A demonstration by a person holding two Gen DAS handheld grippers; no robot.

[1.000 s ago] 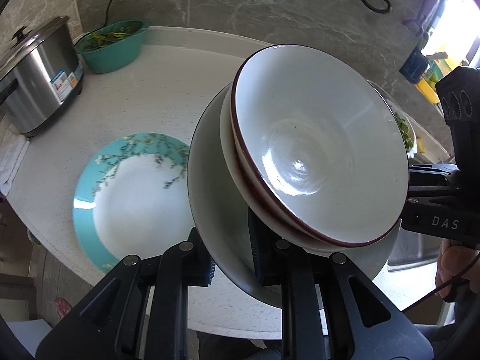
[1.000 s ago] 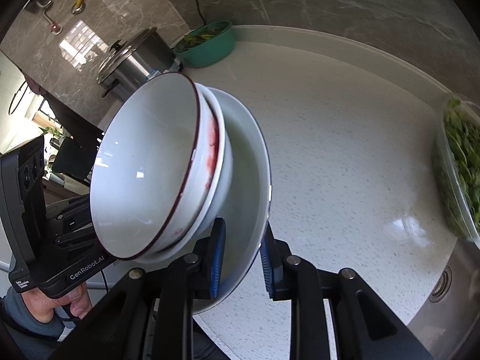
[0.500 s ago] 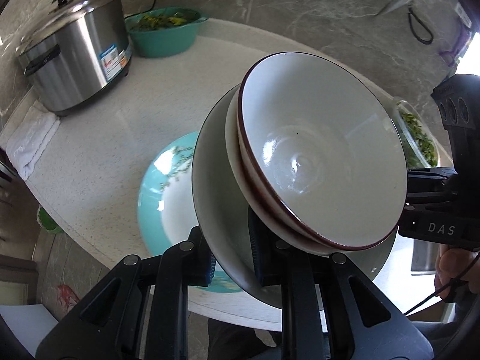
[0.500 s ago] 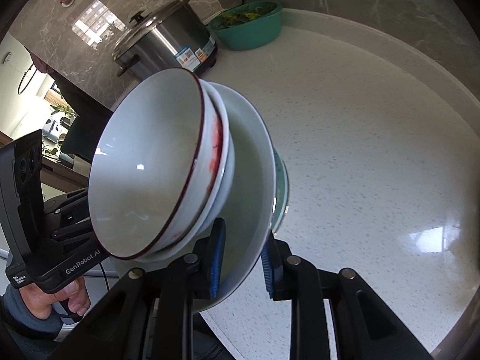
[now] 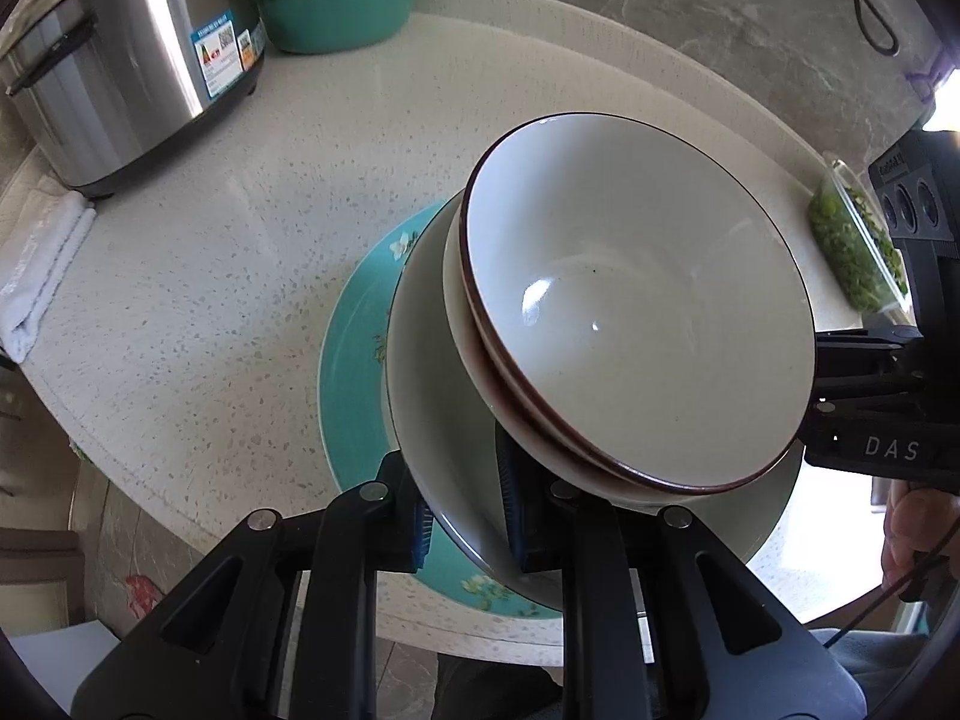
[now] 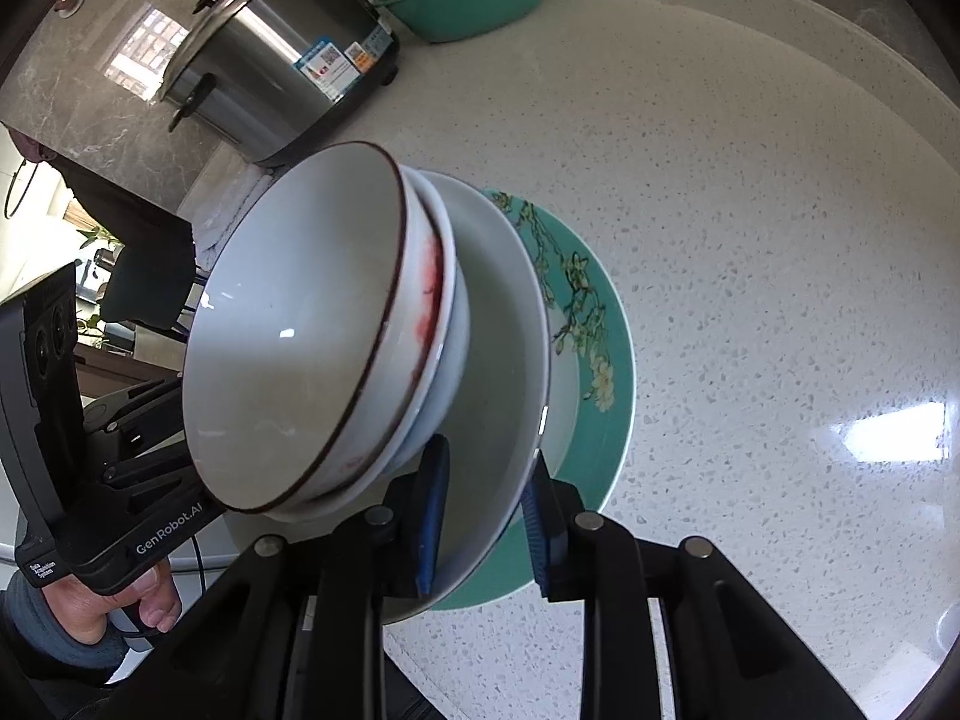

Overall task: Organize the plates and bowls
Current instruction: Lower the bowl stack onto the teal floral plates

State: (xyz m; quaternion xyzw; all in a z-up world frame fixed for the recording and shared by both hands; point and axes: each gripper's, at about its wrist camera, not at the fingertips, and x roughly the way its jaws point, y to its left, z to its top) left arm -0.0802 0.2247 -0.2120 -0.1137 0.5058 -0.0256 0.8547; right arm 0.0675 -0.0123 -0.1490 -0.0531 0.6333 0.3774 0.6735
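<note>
A white plate (image 5: 444, 420) carries two nested white bowls with dark red rims (image 5: 636, 336). My left gripper (image 5: 465, 513) is shut on the plate's near rim. My right gripper (image 6: 483, 507) is shut on the opposite rim of the same plate (image 6: 510, 372), with the bowls (image 6: 300, 348) leaning toward its left. The stack hangs tilted just above a teal floral plate (image 5: 354, 360) lying on the white counter, also in the right wrist view (image 6: 594, 360). Whether the white plate touches the teal plate is hidden.
A steel rice cooker (image 5: 120, 54) stands at the back left, with a folded white cloth (image 5: 42, 264) beside it. A teal bowl of greens (image 5: 336, 6) sits at the back. A clear container of greens (image 5: 852, 246) is at the right. The counter's front edge (image 5: 240, 534) is near.
Both grippers have carried the plate and bowls leftward and down. The stack now sits over the teal plate, which lay off to its left before.
</note>
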